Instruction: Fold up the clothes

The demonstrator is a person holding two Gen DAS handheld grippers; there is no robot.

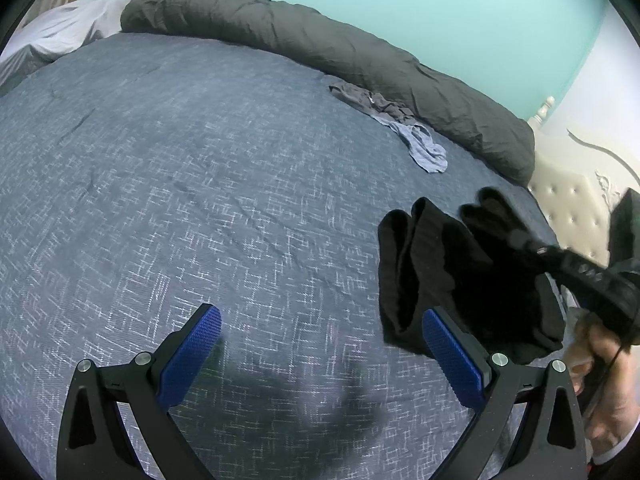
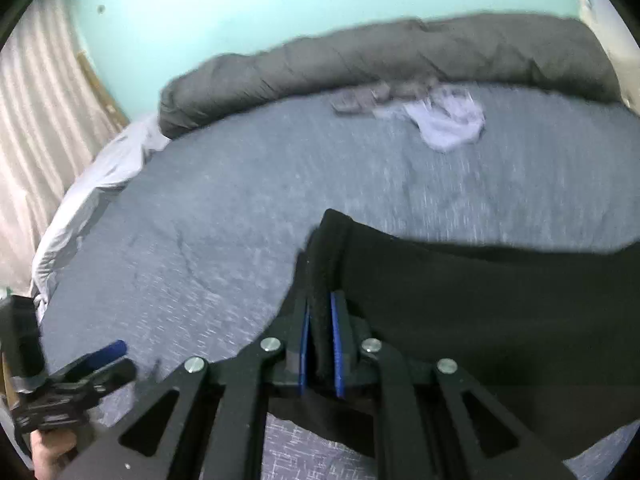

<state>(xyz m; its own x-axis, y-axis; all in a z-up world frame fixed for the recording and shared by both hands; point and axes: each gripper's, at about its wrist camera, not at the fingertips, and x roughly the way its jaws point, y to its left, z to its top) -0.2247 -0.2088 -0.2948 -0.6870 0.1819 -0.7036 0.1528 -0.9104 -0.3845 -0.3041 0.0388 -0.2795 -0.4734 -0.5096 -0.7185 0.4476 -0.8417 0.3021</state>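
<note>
We've got the right gripper clenched on the black garment, its far end cut off; left gripper released w/ nothing between.

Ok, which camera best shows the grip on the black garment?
The right wrist view: the right gripper has its blue pads shut on the black garment edge. The left wrist view shows the garment hanging, with that grip blurred.

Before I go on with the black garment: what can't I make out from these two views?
- Black garment: its type and far end; right wrist view cuts it off, left wrist view shows folds only.
- Right gripper: grip depth, hidden by fabric.
- Light clothes by the grey duvet: motion-blurred, small; count unclear.
</note>
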